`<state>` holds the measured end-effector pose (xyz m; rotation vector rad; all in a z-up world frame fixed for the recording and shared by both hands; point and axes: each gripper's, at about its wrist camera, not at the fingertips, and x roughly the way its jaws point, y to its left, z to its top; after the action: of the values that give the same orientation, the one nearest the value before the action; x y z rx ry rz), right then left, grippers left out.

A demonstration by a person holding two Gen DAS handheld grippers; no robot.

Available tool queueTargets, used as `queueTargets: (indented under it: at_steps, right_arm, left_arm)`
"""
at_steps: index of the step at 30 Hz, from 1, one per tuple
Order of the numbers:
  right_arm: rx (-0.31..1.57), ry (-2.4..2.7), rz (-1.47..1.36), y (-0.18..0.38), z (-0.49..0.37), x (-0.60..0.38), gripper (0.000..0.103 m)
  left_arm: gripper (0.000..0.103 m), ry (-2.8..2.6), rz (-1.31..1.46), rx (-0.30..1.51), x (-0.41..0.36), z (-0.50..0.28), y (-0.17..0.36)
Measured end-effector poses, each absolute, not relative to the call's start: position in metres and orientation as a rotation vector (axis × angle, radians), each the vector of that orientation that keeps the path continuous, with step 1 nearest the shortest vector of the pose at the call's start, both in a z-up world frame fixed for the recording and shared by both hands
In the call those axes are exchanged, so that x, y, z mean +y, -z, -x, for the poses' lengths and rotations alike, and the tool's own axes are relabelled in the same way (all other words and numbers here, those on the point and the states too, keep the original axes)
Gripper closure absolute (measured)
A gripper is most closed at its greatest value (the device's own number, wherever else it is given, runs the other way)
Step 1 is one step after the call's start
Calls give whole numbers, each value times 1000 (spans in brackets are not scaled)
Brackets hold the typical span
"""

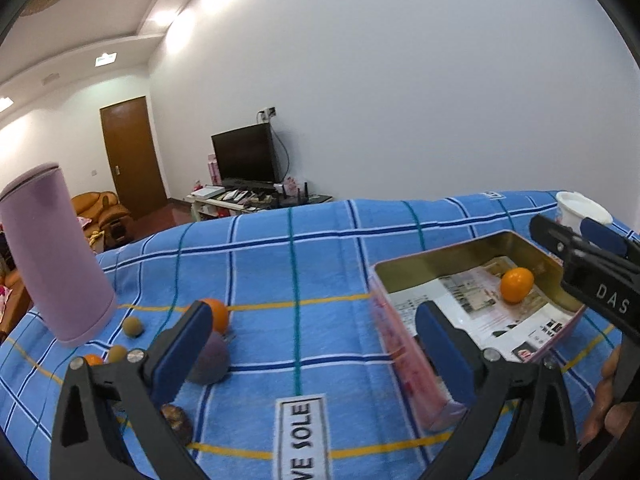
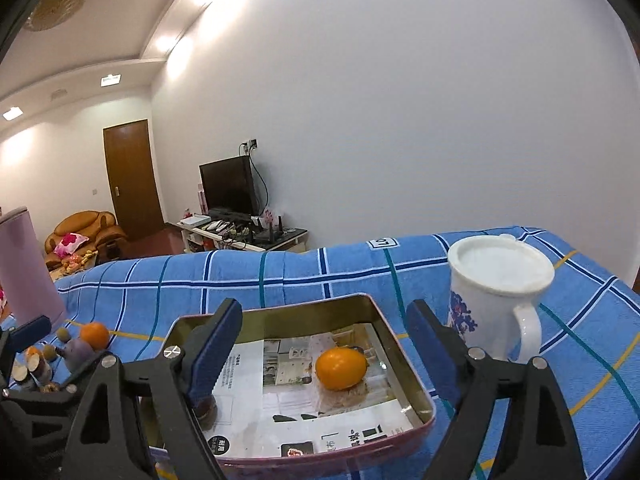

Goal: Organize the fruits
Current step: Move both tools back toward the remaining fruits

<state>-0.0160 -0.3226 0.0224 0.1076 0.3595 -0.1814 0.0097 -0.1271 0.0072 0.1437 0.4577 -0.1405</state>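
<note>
- Fruits: one orange [image 2: 341, 368] lies in the paper-lined tin [image 2: 416, 384], the collecting place; others [image 1: 216, 314] wait on the counter [image 1: 320, 264] beside the pink bottle [image 1: 52, 256];
- Left tongs [image 1: 316, 344] and right tongs [image 2: 324, 344]: jaws wide, holding nothing.

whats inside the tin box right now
The tin box holds one orange fruit on printed paper lining the bottom. A small dark fruit sits at the near left corner, partly hidden by the right gripper's finger.
</note>
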Motion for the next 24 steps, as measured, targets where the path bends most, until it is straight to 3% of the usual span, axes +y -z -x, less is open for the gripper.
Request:
queueTargets:
  at_steps: [24]
  right_arm:
    - [422, 136, -69, -14, 15, -261, 18]
  left_arm:
    - [0, 61, -89, 500, -45, -6, 1]
